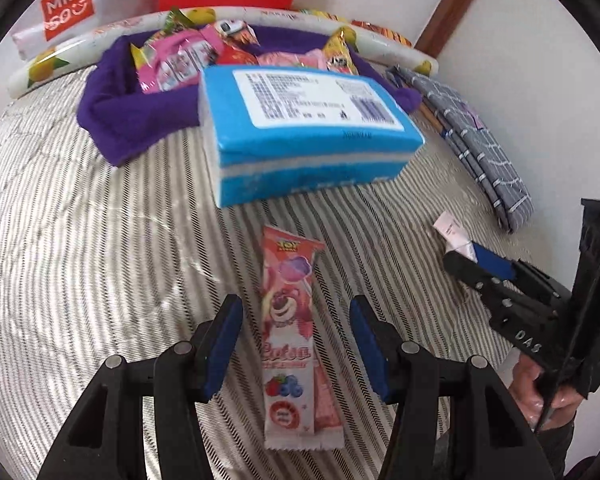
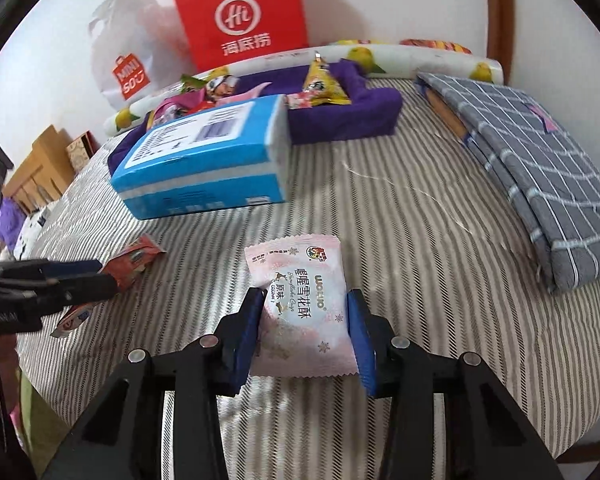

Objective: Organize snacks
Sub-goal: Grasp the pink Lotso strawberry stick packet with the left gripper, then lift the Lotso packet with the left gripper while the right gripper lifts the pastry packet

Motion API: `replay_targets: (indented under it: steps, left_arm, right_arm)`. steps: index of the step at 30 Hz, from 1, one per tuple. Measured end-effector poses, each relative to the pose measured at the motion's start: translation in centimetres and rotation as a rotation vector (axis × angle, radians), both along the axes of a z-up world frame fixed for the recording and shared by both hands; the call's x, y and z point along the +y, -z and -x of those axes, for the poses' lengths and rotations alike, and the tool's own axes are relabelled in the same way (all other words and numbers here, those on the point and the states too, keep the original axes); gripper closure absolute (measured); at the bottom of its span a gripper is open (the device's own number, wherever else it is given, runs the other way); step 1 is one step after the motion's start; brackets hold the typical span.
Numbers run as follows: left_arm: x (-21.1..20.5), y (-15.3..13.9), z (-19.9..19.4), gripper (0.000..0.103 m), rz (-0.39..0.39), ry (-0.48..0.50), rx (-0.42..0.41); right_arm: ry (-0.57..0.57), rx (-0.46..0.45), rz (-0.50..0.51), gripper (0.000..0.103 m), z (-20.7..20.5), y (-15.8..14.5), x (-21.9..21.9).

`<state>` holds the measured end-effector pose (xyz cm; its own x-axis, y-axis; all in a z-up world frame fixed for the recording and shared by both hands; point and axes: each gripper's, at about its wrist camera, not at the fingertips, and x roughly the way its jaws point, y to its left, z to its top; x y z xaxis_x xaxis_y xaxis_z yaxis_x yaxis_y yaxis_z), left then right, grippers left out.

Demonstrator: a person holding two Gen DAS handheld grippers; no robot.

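A long pink Lotso snack packet (image 1: 292, 340) lies on the striped bed, between the fingers of my open left gripper (image 1: 296, 320), which do not touch it. It also shows in the right wrist view (image 2: 128, 268). My right gripper (image 2: 306, 312) has its blue pads against both sides of a pale pink snowflake-crisp packet (image 2: 304, 304). That packet's end shows in the left wrist view (image 1: 454, 234). A purple basket (image 1: 140, 116) at the back holds several snack packets (image 1: 188, 56); it also shows in the right wrist view (image 2: 340, 116).
A blue tissue pack (image 1: 300, 128) lies in front of the basket, also seen in the right wrist view (image 2: 204, 164). A folded grey checked cloth (image 2: 540, 160) lies at the right. A red bag (image 2: 244, 16), a white Miniso bag (image 2: 128, 76) and a lemon-print roll (image 1: 260, 16) stand along the wall.
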<state>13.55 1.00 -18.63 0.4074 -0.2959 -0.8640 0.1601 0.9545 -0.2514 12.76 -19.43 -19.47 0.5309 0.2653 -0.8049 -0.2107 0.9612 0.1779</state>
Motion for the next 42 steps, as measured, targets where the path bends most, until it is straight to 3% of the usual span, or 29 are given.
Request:
replay_targets:
  steps: [2,8,23,42]
  left_arm:
    - [-0.3,0.1,0.0,0.054,-0.018,0.006,-0.012]
    - [-1.1,0.2,0.0,0.081,-0.104,0.03,-0.036]
    - [1.4,-1.1,0.3,0.083,-0.018,-0.001,-0.056]
    - [2.7,-2.1,0.4,0.083,0.02,-0.028,-0.076]
  right_arm:
    - [0.007,0.003,-0.003,0.06,0.0,0.1,-0.4]
    - [0.021,0.021,-0.019,0.06,-0.3,0.3,-0.6]
    - [-0.006,0.012,-0.016,0.06,-0.4,-1.1,1.6]
    - [-0.028,0.006,-0.03,0.06,-0.7,-2.2,2.8]
